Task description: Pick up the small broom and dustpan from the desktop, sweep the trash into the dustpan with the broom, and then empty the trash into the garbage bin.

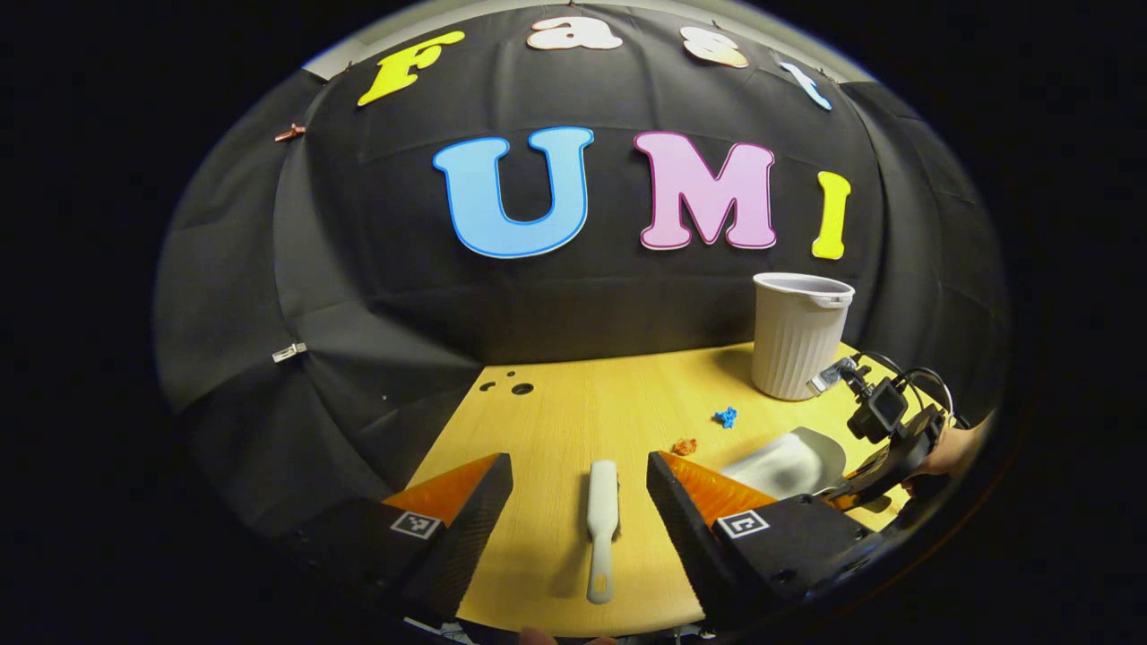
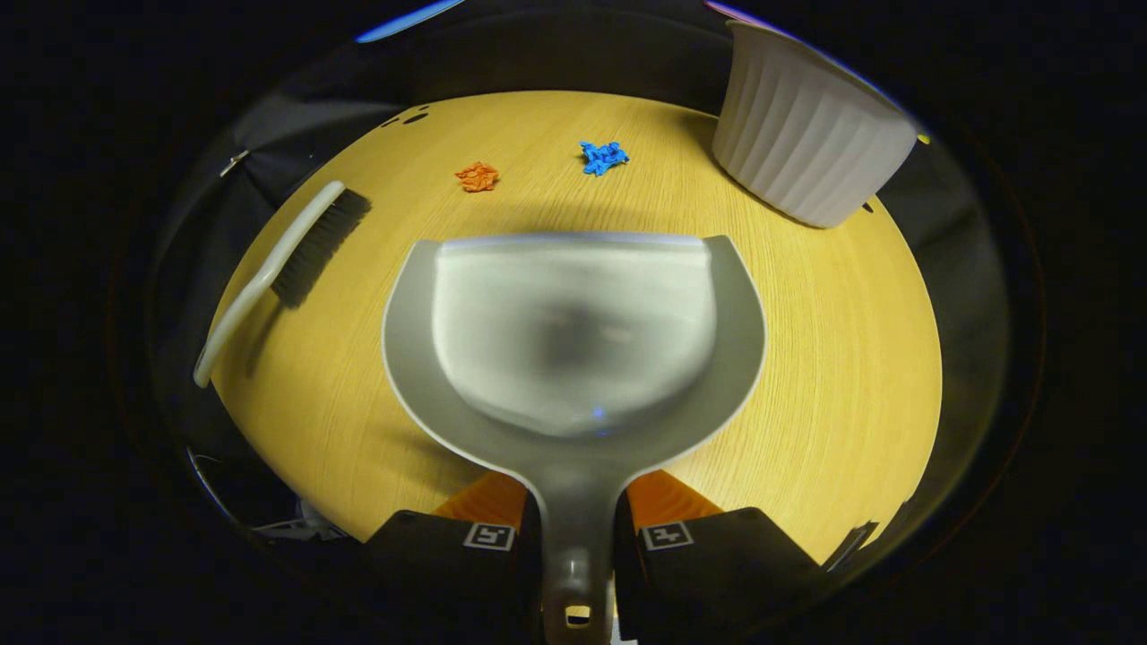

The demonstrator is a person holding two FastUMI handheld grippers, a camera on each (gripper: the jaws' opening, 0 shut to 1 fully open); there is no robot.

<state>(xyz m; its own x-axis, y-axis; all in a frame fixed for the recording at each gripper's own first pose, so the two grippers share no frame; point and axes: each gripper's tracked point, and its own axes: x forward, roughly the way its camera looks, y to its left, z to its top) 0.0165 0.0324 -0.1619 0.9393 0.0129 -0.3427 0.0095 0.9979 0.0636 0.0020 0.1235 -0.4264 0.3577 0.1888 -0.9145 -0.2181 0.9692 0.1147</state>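
Observation:
A small white broom (image 1: 601,528) lies on the wooden desktop (image 1: 573,421), handle toward me, between the fingers of my left gripper (image 1: 580,484), which stands open around it without touching. In the right gripper view the broom (image 2: 285,260) lies at the left, bristles dark. My right gripper (image 2: 576,511) is shut on the handle of the grey dustpan (image 2: 573,331), whose mouth faces two scraps: an orange one (image 2: 477,176) and a blue one (image 2: 602,157). In the left gripper view the dustpan (image 1: 789,461) and the right gripper (image 1: 883,448) sit at the right, near the scraps (image 1: 726,417).
A white ribbed garbage bin (image 1: 797,336) stands at the far right of the desktop, also at the top right of the right gripper view (image 2: 806,134). Small holes (image 1: 511,387) mark the desktop's far left corner. A hand (image 1: 950,452) holds the right gripper.

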